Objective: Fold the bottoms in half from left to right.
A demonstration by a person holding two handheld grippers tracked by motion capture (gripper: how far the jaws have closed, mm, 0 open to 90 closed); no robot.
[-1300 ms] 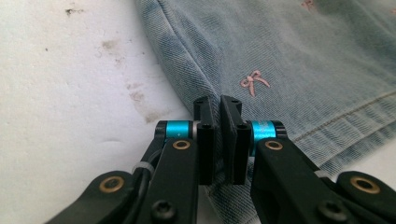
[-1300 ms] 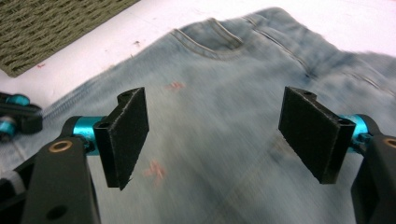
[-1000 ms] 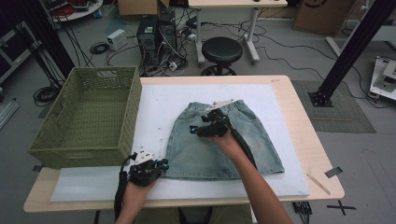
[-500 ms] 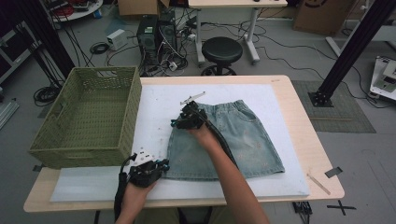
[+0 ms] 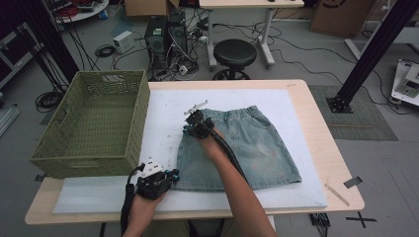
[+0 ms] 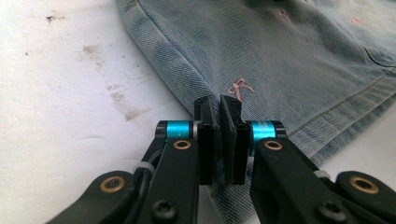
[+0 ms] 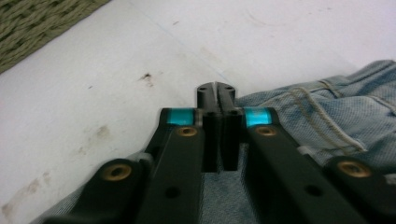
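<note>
A: Right gripper (image 5: 194,120) slid over to the skirt's (image 5: 247,148) upper-left corner, mid-frame, and its jaws just clamped on the waistband.

B: Left gripper (image 5: 173,176) stays pinched on the lower-left hem. Both corners held, so probably a fold on the counter (image 5: 306,94).

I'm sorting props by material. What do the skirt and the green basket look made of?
The skirt looks like light-washed denim: a faded blue twill weave, tan topstitched seams, small pink embroidered bows, matte finish. The green basket looks woven, in wicker, paper rope or plastic; the pictures leave that open. Its walls show an olive, matte, regular basket-weave.
</note>
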